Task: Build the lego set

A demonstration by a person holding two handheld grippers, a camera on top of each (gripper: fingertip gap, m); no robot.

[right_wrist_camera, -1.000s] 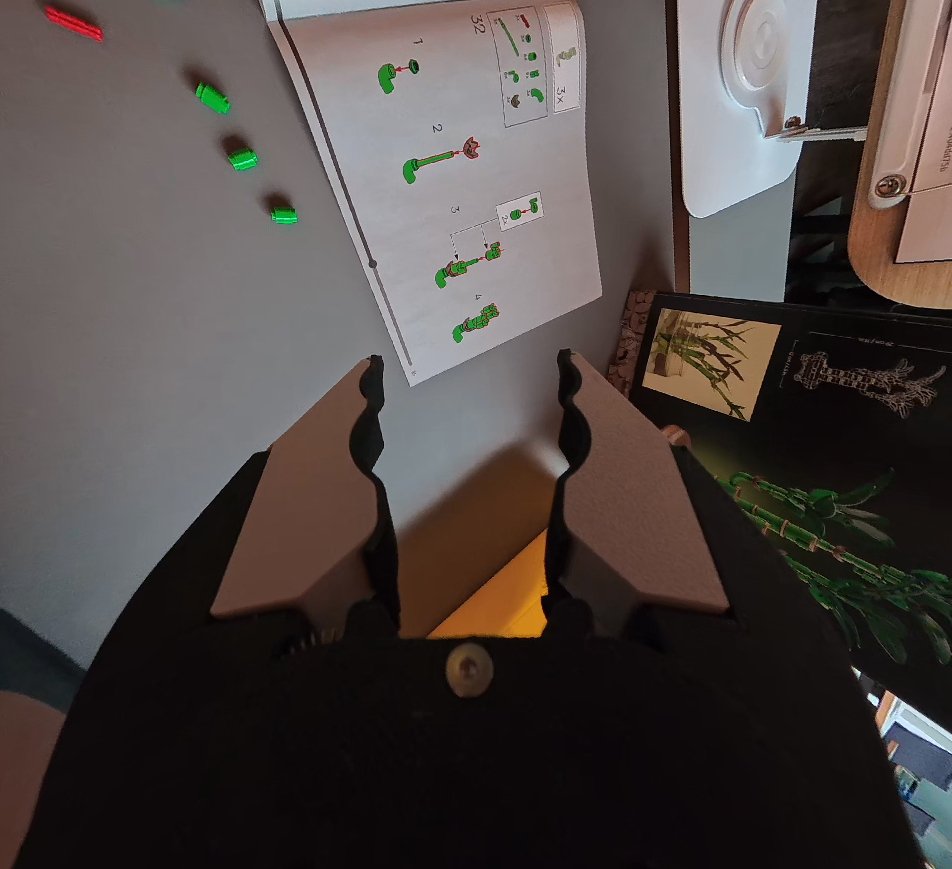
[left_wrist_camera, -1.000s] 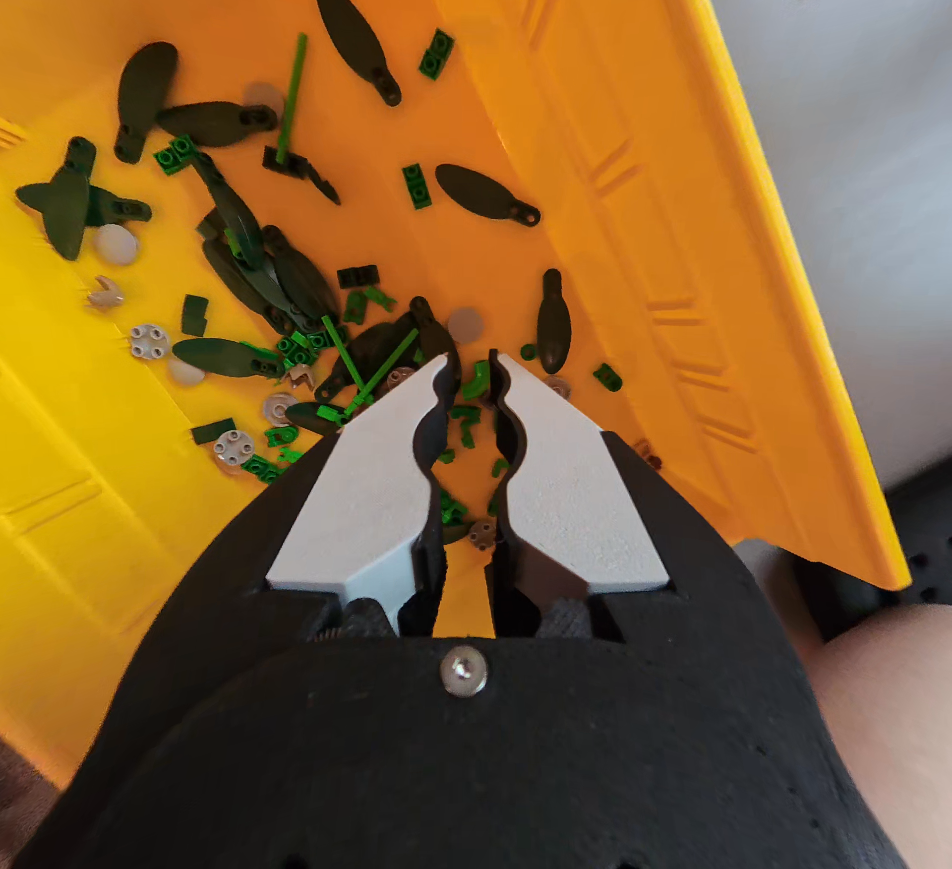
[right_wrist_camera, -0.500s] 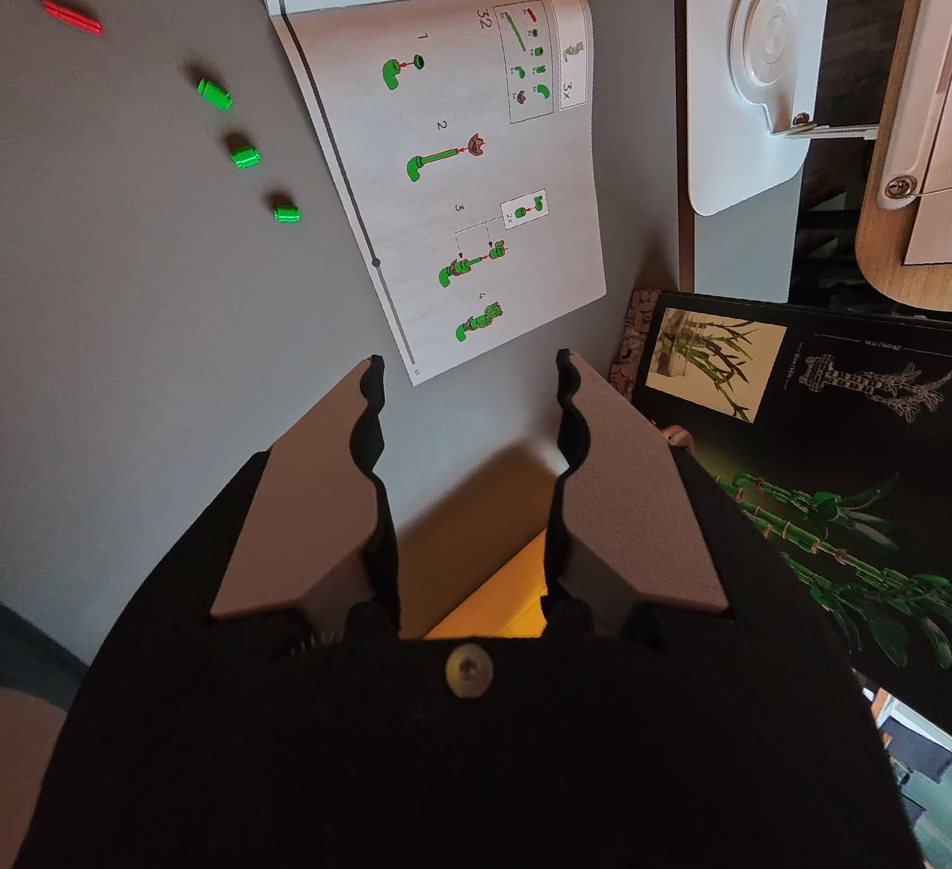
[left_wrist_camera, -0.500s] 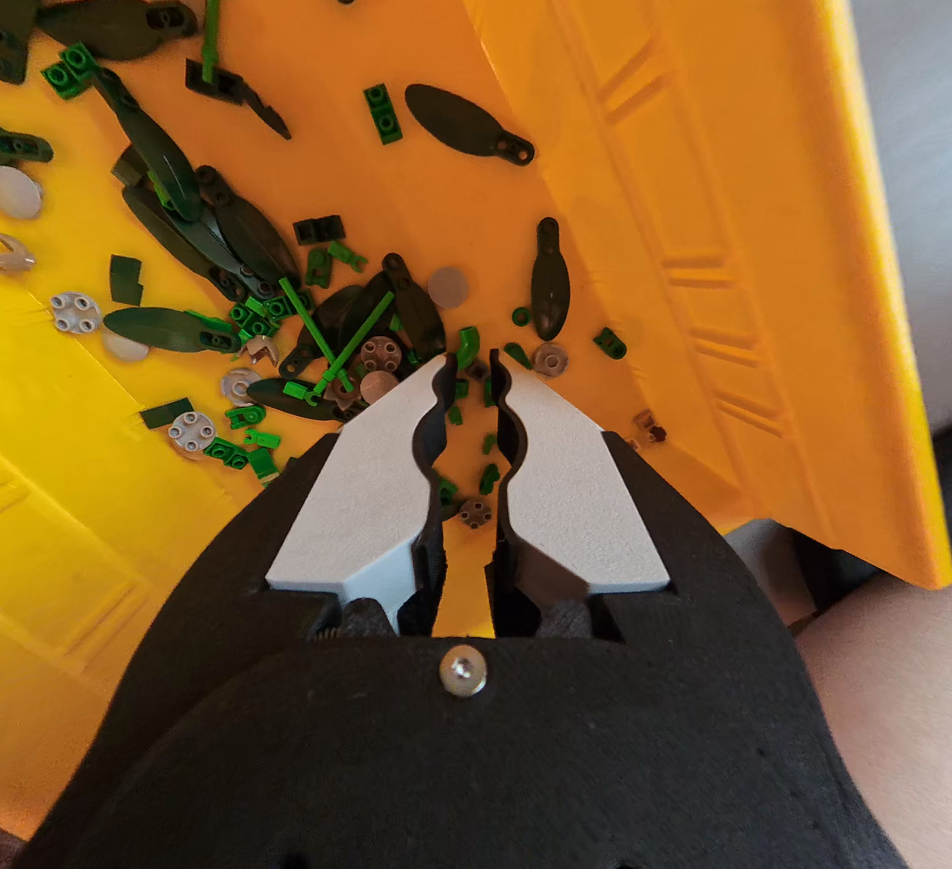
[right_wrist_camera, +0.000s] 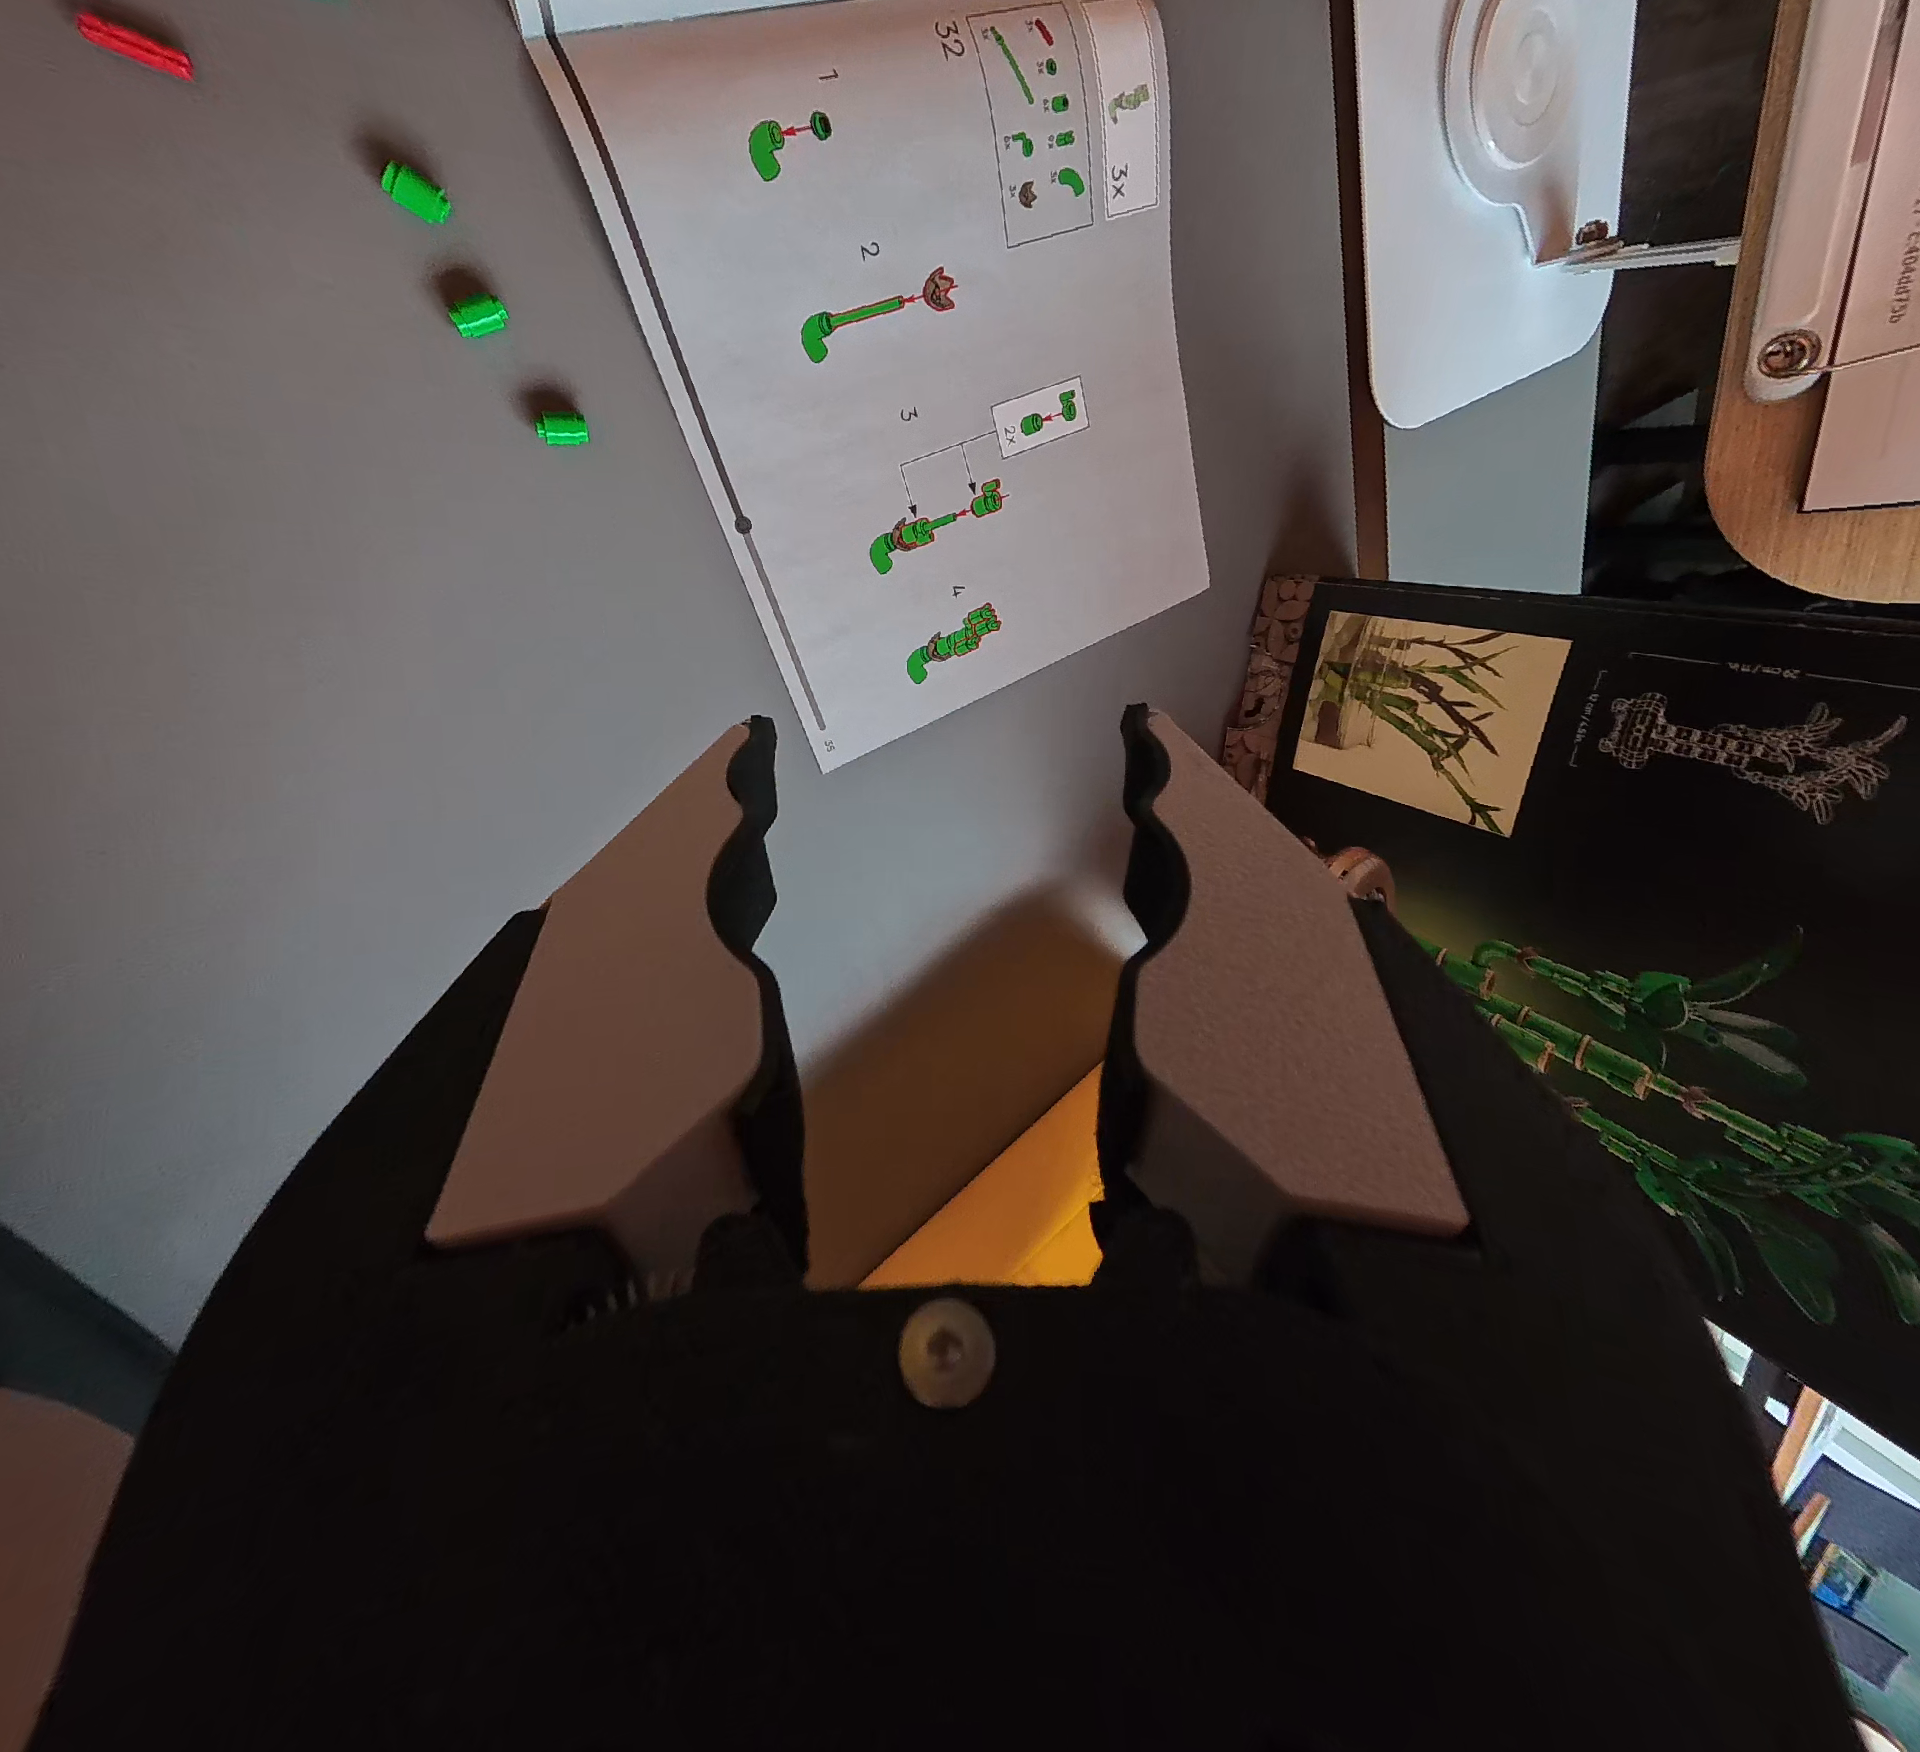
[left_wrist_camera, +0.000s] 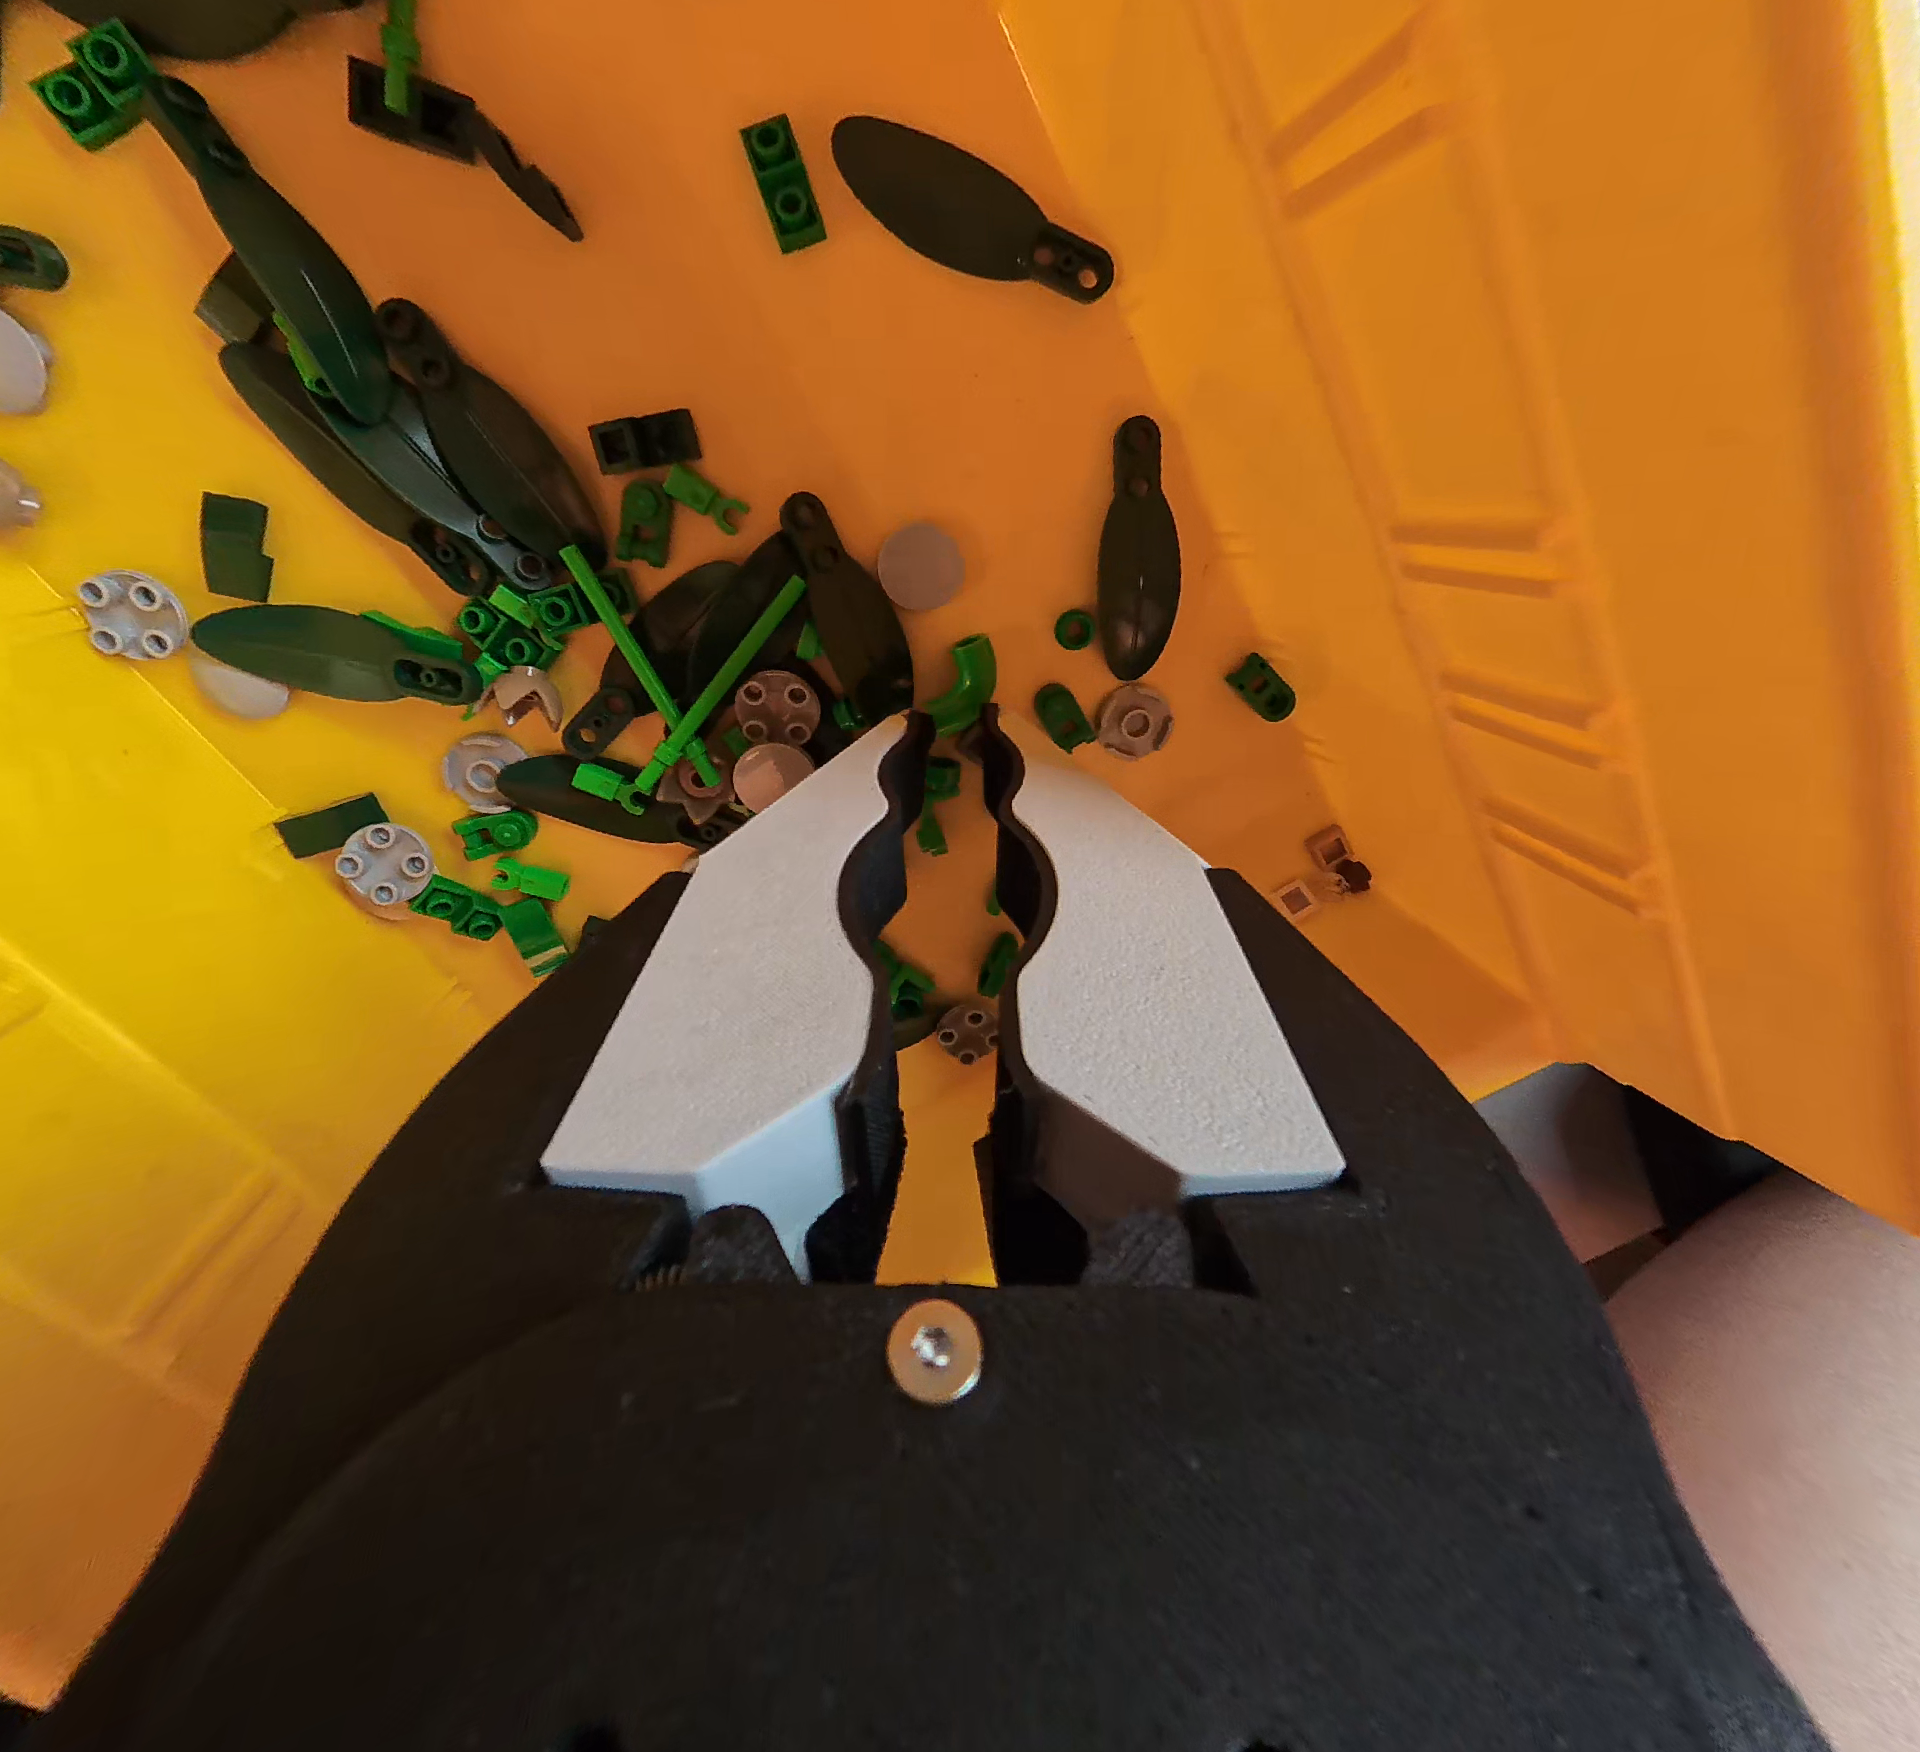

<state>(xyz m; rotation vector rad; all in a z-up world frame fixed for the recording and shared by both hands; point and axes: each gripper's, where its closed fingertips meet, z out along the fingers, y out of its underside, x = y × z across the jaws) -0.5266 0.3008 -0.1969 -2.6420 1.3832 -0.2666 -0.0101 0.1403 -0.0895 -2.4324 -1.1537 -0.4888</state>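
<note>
Left tongs (left_wrist_camera: 951, 715), narrowly parted (empty), poised at curved green plastic elbow piece (left_wrist_camera: 964, 682) for pickup; right tongs (right_wrist_camera: 945, 720) wide apart, idle.

A bright yellow-orange bin (left_wrist_camera: 1455, 352) holds dark green leaf pieces (left_wrist_camera: 956, 206), bright green small parts (left_wrist_camera: 784, 185) and grey round plates (left_wrist_camera: 132, 613). On the grey table (right_wrist_camera: 312, 663) lie bright green studs (right_wrist_camera: 478, 316) and red rods (right_wrist_camera: 135, 47). A white booklet (right_wrist_camera: 935, 352) lies beside a black box (right_wrist_camera: 1662, 871), apparently patterned with green stalks.
</note>
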